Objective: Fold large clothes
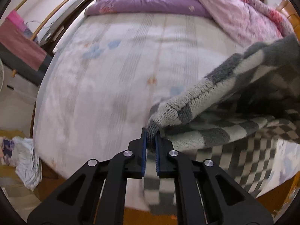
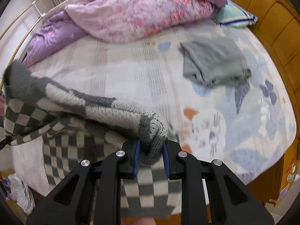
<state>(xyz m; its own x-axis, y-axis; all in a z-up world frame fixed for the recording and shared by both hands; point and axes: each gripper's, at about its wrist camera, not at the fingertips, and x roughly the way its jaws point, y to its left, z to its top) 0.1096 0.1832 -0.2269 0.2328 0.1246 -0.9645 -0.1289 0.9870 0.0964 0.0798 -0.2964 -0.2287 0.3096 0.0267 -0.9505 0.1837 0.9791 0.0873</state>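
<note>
- Progress: checked sweater is mid-fold, not finished. Its near edge is lifted clear of the bed; the rest trails below and behind the lifted edge, blurred, some of it draped at the bed's near side.
- One grey garment already lies folded farther up the bed toward the wooden headboard. I judge it a finished piece.
- Left to do, as I read it: carry the lifted edge over, lay it flat on the sheet, then make whatever further folds are needed and square it up.
- Left gripper: jaws nearly together, blue pads pinching a thin knit corner of the sweater. Grip looks firm but takes in little cloth.
- Right gripper: jaws set wider, clamped on a thick rolled bunch of the same sweater. Knit bulges between and below the pads.
- Pose: both grippers point steeply down at the bed, side by side, with the sweater's edge stretched between them. In the left view the cloth runs off to the right, in the right view off to the left.
- Bedclothes blur in both views; hands themselves are out of view.
- Surroundings: a rumpled pink-purple quilt is heaped at the far side, well apart from the sweater. A pile of laundry sits on the floor beside the bed.
- Risk, my guess: the thin left pinch could slip.
</note>
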